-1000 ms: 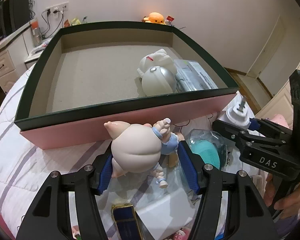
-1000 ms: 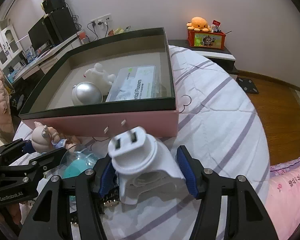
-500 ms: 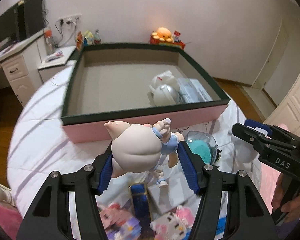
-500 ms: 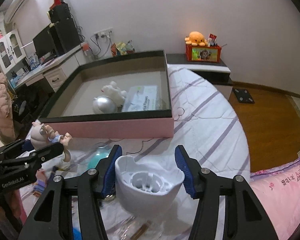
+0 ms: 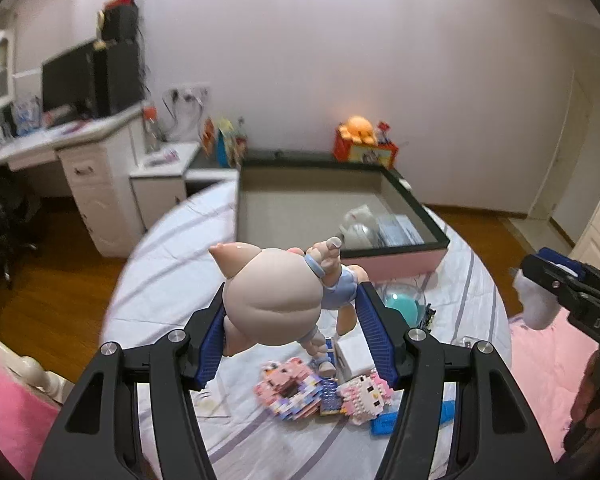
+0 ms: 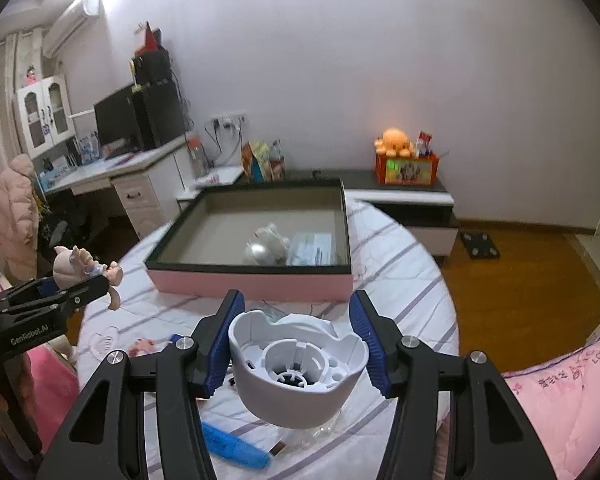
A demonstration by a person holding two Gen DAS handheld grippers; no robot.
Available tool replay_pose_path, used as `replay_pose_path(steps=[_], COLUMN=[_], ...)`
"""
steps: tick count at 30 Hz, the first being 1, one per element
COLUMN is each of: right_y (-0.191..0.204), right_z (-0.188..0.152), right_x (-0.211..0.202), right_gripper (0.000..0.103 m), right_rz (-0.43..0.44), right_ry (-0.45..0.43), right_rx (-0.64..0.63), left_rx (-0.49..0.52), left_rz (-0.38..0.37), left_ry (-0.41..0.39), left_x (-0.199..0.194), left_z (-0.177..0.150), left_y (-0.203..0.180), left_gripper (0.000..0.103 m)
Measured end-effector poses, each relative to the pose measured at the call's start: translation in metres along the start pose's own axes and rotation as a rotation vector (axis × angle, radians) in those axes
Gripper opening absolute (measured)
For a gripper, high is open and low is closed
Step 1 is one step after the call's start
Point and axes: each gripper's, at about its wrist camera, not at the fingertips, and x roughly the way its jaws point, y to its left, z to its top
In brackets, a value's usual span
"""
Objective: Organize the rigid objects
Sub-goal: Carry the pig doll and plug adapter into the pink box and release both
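- The pig figurine is being gripped between the blue pads of the left tongs, at the centre of the left wrist view, well above the bed. It is being held by its rounded body, so a slip or a roll out of the pads is being judged possible; the limbs are hanging free.
- The white plug adapter is being clenched by the right tongs, low centre of the right wrist view. The pads are bearing on a curved shell, so twisting is being risked.
- The open box, mid-frame, is being approached well apart from both loads; its dark rim could be struck on entry.
- A silver ball, a white toy and a clear packet are already lying inside; a drop onto them is being risked.
- Both tongs are being carried close together; a collision is being judged possible.
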Motion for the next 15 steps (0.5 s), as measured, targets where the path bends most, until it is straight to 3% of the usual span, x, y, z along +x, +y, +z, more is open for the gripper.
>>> replay_pose_path(steps=[7,15], right_y=[0.010,0.013], right_z=[-0.003,-0.004], right_x=[-0.041,-0.053], right_gripper=[0.056,0.056], right_rz=[0.006,0.015], right_ry=[-0.089,-0.120], right_rx=[-0.019,-0.028], left_rx=[0.009,0.007], left_rz=[0.043,0.065], left_ry=[-0.099,-0.129], left_x=[-0.043,-0.058], left_z=[-0.004,-0.009], left_y=[-0.002,-0.001], left_gripper=[0.062,0.062])
